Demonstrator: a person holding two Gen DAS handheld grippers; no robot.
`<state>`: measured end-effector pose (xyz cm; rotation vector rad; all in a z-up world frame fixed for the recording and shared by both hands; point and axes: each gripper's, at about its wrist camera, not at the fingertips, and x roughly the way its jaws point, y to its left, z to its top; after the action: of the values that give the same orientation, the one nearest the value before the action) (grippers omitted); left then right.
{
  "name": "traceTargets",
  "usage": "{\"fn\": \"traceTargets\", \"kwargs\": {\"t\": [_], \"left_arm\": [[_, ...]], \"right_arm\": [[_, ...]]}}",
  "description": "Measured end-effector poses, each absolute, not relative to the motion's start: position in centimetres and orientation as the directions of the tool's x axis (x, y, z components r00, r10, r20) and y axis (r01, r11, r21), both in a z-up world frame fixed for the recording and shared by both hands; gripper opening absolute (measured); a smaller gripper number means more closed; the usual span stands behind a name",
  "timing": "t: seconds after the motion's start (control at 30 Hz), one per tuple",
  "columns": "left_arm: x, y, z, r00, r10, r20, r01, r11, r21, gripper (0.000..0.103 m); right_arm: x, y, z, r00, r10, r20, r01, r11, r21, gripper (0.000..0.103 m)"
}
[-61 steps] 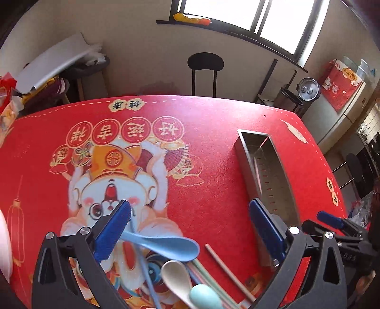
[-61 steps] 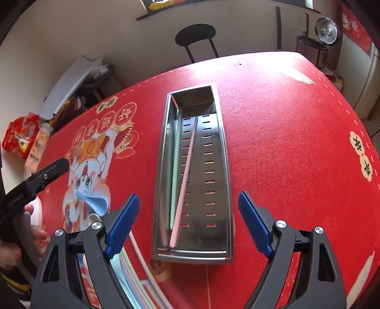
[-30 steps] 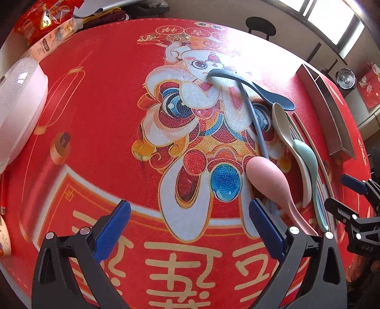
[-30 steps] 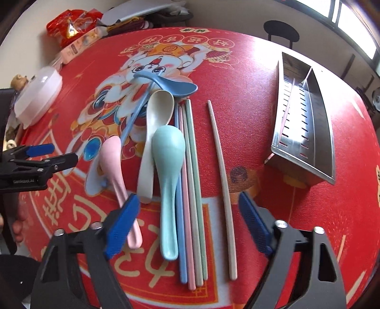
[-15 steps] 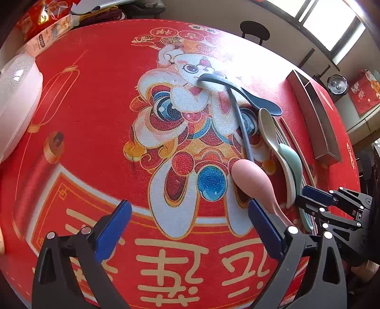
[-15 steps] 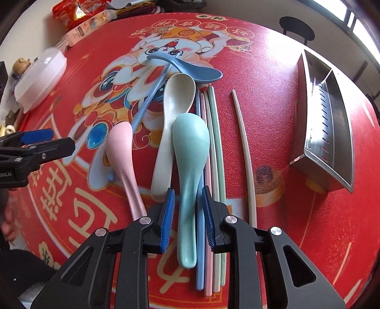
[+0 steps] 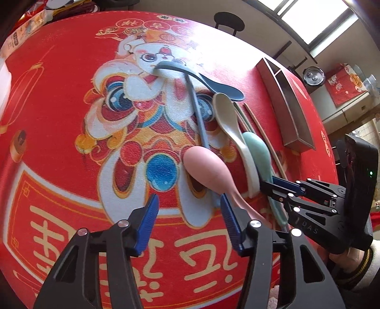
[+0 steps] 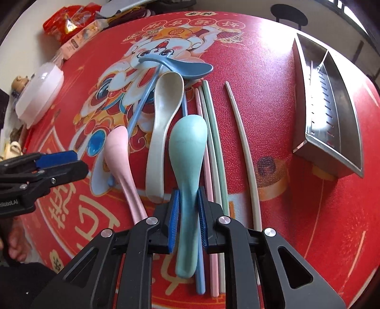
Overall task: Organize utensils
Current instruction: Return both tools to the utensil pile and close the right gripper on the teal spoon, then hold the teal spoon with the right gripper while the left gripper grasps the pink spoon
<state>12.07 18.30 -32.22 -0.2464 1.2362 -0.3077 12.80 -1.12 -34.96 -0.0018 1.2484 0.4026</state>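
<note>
My right gripper (image 8: 188, 197) is shut on the handle of the teal spoon (image 8: 187, 142), which lies over several chopsticks (image 8: 211, 152). It also shows in the left wrist view (image 7: 270, 185). Beside the teal spoon lie a cream spoon (image 8: 161, 118), a pink spoon (image 8: 118, 154) and a blue spoon (image 8: 180, 66). My left gripper (image 7: 188, 209) is open, just short of the pink spoon (image 7: 206, 171), with its right finger near the handle. The steel utensil tray (image 8: 332, 99) stands at the right.
A lone cream chopstick (image 8: 242, 142) lies between the pile and the tray. A white lidded dish (image 8: 40, 92) and snack packets (image 8: 68, 26) sit at the table's left edge. A black chair (image 7: 229, 21) stands beyond the table.
My right gripper has come down and shut on the teal spoon's handle. My left gripper has moved towards the pink spoon and its jaws have narrowed.
</note>
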Motion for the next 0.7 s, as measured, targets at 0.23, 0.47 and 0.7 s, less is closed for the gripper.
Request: {"fn": "traceTargets", "kwargs": {"t": [0.23, 0.47, 0.7], "left_arm": [[12.5, 15.2, -33.4, 0.207, -0.44, -0.874, 0.155, 0.896, -0.415, 0.028], [13.5, 14.4, -34.0, 0.209, -0.415, -0.886, 0.132, 0.909, -0.395, 0.027], [15.5, 13.7, -34.0, 0.244, -0.383, -0.891, 0.135, 0.923, -0.36, 0.027]], "right_arm": [[12.4, -1.7, -35.1, 0.255, 0.331, -0.908, -0.28, 0.925, 0.258, 0.015], [12.5, -1.9, -35.2, 0.254, 0.346, -0.903, -0.277, 0.921, 0.274, 0.015], [12.5, -2.0, -35.2, 0.256, 0.353, -0.9, -0.274, 0.919, 0.283, 0.015]]}}
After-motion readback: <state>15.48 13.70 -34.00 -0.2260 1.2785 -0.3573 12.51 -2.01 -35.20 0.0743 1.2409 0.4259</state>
